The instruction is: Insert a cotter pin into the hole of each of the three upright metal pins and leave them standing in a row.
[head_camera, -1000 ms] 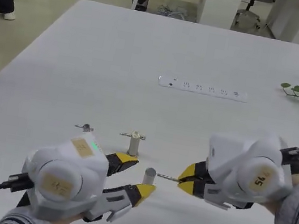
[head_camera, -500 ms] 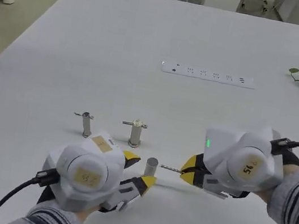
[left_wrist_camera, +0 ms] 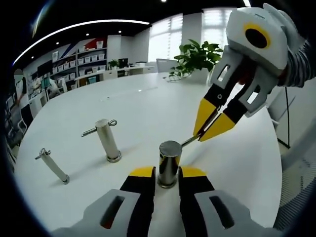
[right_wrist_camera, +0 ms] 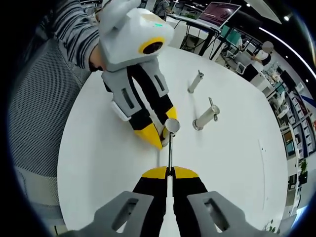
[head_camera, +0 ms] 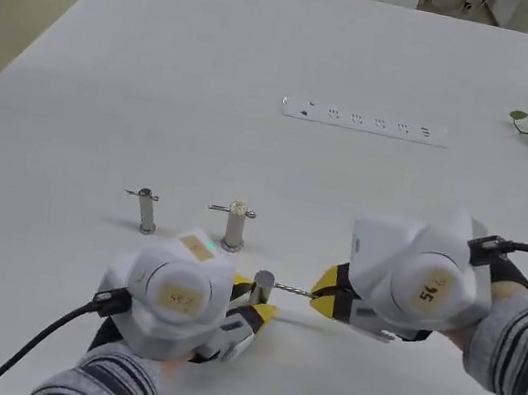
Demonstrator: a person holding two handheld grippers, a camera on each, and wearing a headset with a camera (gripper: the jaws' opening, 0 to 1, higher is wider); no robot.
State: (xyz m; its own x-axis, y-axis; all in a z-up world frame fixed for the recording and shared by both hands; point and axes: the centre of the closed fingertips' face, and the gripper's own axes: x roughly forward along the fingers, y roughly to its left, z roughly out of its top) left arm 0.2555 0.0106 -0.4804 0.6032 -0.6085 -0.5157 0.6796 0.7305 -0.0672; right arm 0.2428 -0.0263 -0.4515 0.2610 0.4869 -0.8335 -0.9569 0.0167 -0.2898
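Two grips — left tongs (left_wrist_camera: pixel 168 173) pinch upright pin (left_wrist_camera: pixel 169 157), right tongs (right_wrist_camera: pixel 170 172) pinch cotter pin (right_wrist_camera: pixel 170 150).

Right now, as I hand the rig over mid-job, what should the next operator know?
Left gripper: shut on the near metal pin, holding it upright.
Right gripper: shut on a cotter pin, its tip at that pin's side just below the top; no end shows on the far side.
Done: the far-left metal pin and the metal pin beside it stand upright, each with a cotter pin through it.
Left: push this cotter pin through, release, and leave all three standing in a row.
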